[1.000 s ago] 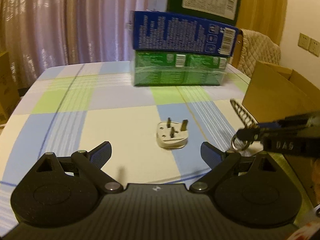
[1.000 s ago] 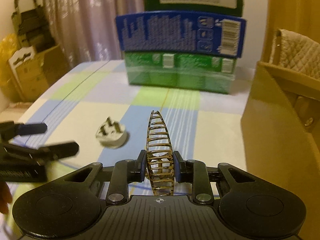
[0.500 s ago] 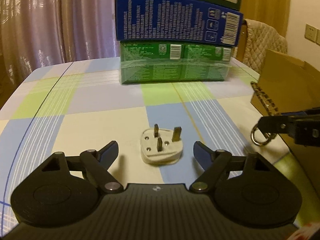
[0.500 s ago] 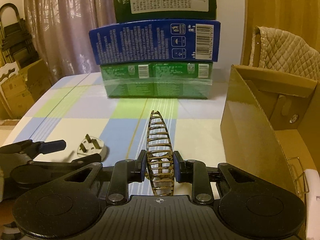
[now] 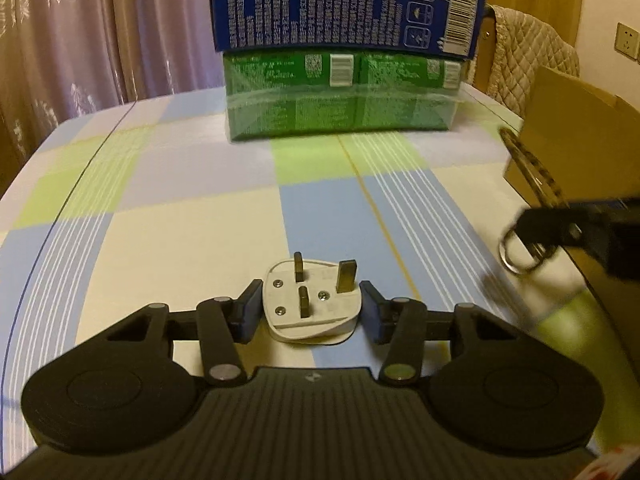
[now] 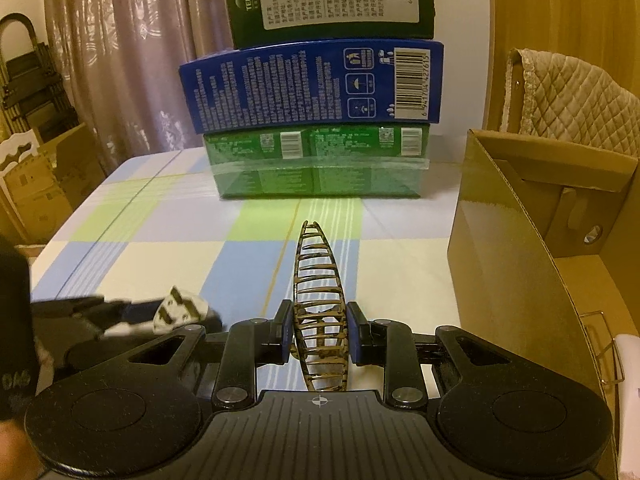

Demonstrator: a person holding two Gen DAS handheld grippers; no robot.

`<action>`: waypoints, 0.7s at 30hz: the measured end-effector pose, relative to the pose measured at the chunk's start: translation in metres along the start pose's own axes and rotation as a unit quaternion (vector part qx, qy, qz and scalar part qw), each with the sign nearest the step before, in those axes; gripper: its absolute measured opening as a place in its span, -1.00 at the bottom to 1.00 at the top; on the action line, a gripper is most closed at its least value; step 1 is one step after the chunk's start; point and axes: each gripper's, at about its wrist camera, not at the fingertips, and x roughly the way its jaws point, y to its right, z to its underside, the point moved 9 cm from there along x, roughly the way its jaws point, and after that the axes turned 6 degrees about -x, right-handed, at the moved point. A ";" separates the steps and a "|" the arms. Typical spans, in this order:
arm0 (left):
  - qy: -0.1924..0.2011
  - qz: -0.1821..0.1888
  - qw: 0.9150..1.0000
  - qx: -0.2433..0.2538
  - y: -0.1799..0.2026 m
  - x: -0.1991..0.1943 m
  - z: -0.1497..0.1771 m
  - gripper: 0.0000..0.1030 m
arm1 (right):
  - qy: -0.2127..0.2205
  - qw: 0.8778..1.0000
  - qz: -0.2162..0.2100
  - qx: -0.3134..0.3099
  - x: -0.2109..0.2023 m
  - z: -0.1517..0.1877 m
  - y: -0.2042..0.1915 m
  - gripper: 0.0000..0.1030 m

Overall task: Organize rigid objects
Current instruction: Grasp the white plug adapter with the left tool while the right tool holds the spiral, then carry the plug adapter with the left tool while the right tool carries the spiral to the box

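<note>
A white three-pin plug (image 5: 310, 304) lies prongs-up on the checked tablecloth. My left gripper (image 5: 311, 309) has its fingers closed in on both sides of the plug; the left finger touches it and the right sits a hair off. The plug also shows at the left of the right wrist view (image 6: 180, 309). My right gripper (image 6: 319, 333) is shut on a tortoiseshell banana hair clip (image 6: 319, 300) that points forward above the table. The clip and right gripper show blurred at the right in the left wrist view (image 5: 532, 200).
A stack of green (image 6: 320, 164), blue (image 6: 316, 88) and dark green (image 6: 332, 0) boxes stands at the back of the table. An open cardboard box (image 6: 520, 248) stands at the right, holding a wire item (image 6: 600, 344). A quilted chair back (image 6: 568, 100) is behind it.
My left gripper moved forward around the plug and narrowed from wide open to close on it. My right gripper kept the hair clip and moved forward and right toward the cardboard box.
</note>
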 end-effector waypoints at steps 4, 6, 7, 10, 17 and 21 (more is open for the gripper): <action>-0.019 0.000 1.000 -0.022 0.001 -0.031 0.026 -0.13 | -0.001 1.000 -0.008 0.003 -0.014 0.003 -0.007 -0.55; -0.023 0.001 0.999 -0.031 0.002 -0.048 0.039 -0.13 | -0.004 1.000 -0.012 0.008 -0.025 0.008 -0.012 -0.55; -0.025 0.001 0.999 -0.034 0.003 -0.058 0.045 -0.13 | -0.005 1.000 -0.015 0.011 -0.030 0.010 -0.014 -0.55; -0.031 0.007 0.998 -0.052 0.006 -0.086 0.060 -0.13 | -0.009 1.000 -0.020 0.015 -0.052 0.023 -0.020 -0.55; -0.018 0.014 0.997 -0.073 0.021 -0.156 0.081 -0.13 | -0.020 0.999 -0.024 0.006 -0.111 0.065 -0.031 -0.55; -0.015 0.012 0.997 -0.073 0.029 -0.189 0.094 -0.13 | -0.019 0.999 -0.025 0.014 -0.148 0.084 -0.033 -0.55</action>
